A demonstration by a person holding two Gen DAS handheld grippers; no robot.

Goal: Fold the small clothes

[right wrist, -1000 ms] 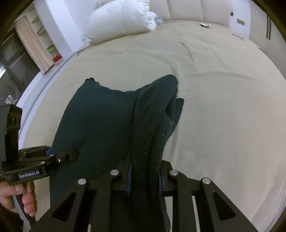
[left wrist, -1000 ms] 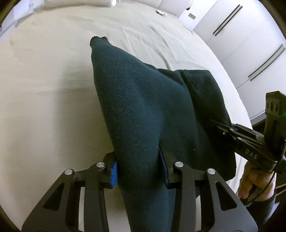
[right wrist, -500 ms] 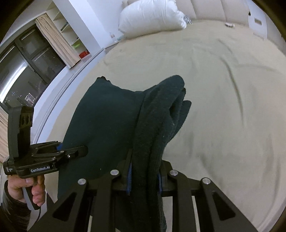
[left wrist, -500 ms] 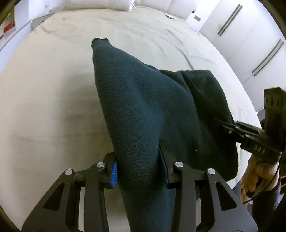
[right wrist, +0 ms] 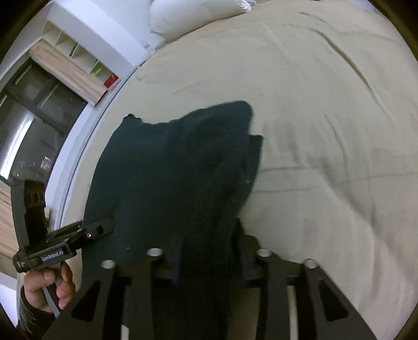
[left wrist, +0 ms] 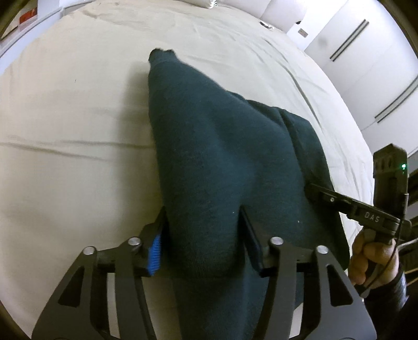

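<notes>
We see a dark teal knitted sweater lying on the bed, its fuzzy, ribbed cloth bunched into a rounded hump that tapers to a narrow end farther up the sheet. The bed's cover is a pale beige sheet, smooth but for a few long shallow creases. The left tool has its jaws opening — a thick fold of the knit sits between them, the blue ridged pad on one finger showing a sliver of gap beside the cloth. The right tool is also opening, with a heaped, doubled fold of the same sweater between its black fingers; the cloth there fills the gap loosely, and we cannot tell whether the pads touch it. In the left wrist view the right hand wraps the black handle, and in the right wrist view the left hand does likewise. A plump white pillow lies at the bed's far end.
</notes>
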